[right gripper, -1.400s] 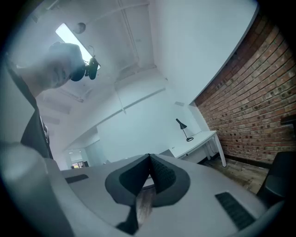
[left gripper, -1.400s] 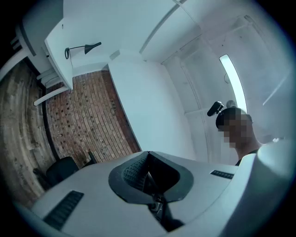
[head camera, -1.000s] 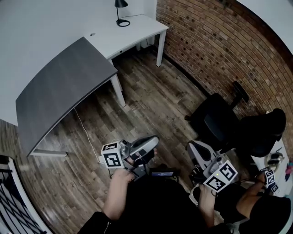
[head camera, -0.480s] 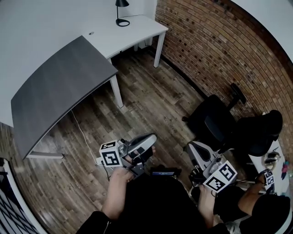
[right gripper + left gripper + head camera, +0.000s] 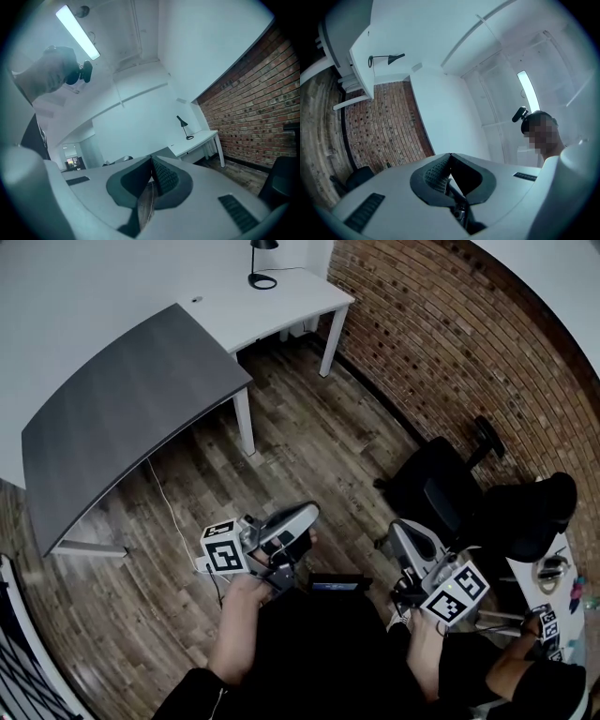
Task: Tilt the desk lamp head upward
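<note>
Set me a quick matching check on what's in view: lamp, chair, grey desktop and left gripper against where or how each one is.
1 desk lamp
2 office chair
3 grey desktop
4 left gripper

A jaws shut, nothing between them
B on the floor by the brick wall
C standing on the white desk, at its far end
D adjoining the white desk

Pairs: 1-C, 2-B, 3-D, 4-A
</note>
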Motion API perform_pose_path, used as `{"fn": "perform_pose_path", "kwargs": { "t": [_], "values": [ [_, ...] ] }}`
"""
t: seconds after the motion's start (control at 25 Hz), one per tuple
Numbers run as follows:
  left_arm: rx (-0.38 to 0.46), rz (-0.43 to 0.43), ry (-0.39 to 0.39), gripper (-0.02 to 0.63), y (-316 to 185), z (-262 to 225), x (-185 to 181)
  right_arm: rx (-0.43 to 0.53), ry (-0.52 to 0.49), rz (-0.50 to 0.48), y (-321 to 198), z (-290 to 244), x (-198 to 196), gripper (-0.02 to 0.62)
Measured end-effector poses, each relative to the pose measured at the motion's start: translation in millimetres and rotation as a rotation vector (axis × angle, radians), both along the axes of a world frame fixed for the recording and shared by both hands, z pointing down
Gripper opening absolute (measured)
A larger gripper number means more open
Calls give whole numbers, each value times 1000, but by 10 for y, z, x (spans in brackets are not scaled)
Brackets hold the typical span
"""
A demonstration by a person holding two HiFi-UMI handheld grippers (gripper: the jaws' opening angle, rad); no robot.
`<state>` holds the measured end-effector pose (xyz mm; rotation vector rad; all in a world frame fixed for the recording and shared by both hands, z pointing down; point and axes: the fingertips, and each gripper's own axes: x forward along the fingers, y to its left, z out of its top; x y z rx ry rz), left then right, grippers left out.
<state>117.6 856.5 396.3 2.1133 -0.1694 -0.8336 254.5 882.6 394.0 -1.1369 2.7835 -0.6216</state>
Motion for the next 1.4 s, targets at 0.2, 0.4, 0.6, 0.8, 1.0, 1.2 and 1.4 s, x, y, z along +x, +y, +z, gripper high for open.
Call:
{"fn": "perform_pose_path", "kwargs": {
  "t": [0.2,0.4,0.6,0.8,1.0,1.2,1.4],
  "values": [
    [-10,-30,11,11,-1,21,-117,-9,6,-37,-15,11,-146,14],
    [-28,-42,-4,11,-51,81,-136,-30,-20,-55,-108,94,-177,14],
    [-53,-72,-47,11,-200,145,-55,-56,-63,-85,-335,192,-95,14],
    [-68,-107,-103,11,-548,166,95,-68,-128,-120,-780,251,37,14],
    [-43,-116,-153,11,-1048,27,388,-39,-187,-139,-1380,142,274,14],
    [-48,-113,-188,11,-1479,-21,818,-49,-215,-127,-1841,150,723,14],
    [-71,-125,-215,11,-1748,35,1142,-65,-242,-113,-2125,213,1181,14]
  ]
}}
